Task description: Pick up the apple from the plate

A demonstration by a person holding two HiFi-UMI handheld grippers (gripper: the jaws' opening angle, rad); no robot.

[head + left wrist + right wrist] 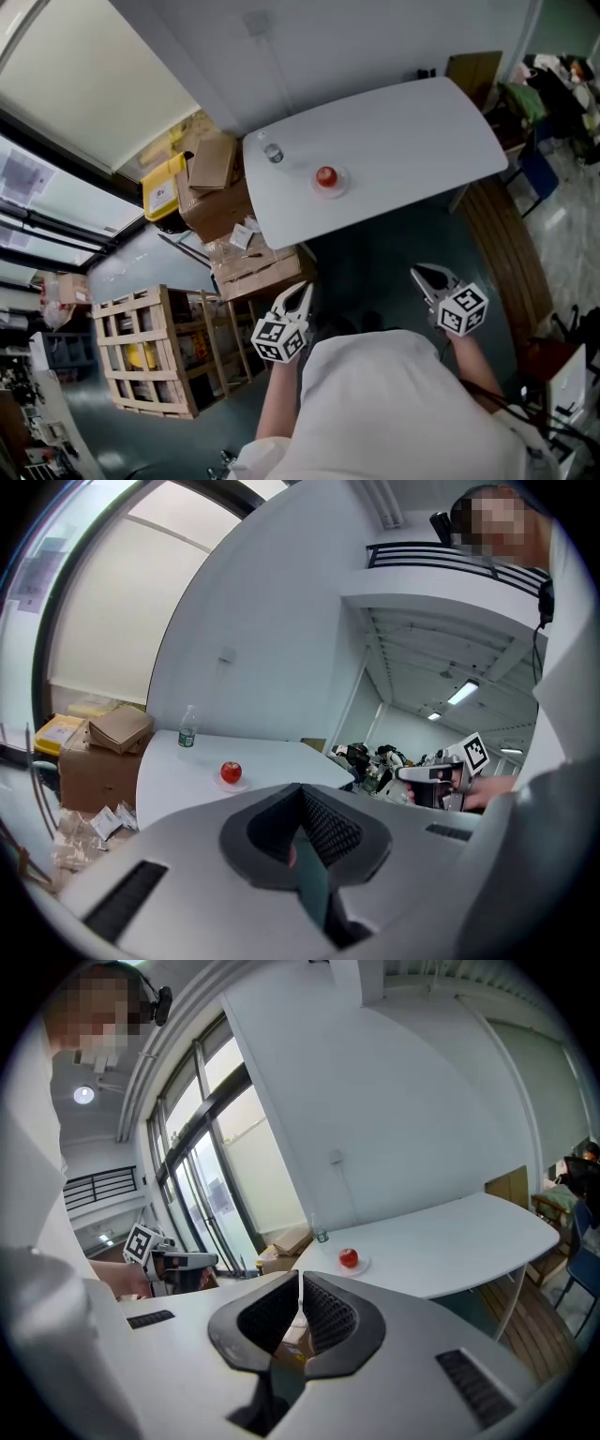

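Approach: left gripper (301,288), right gripper (421,273) both pressed together, empty; spread jaws early, straddle apple (325,175) clear of plate (343,186).

- Left tongs (300,291) are out in front of the body, angled a little downward. The jaws are pressed tight together, with nothing between them.
- Right tongs (427,275) sit alongside, well apart from the left pair. Their jaws are closed too, and empty.
- Left forearm (277,398) and right forearm (472,361) are bare, reaching forward from a white shirt (394,412).
- Both marker cubes face upward.
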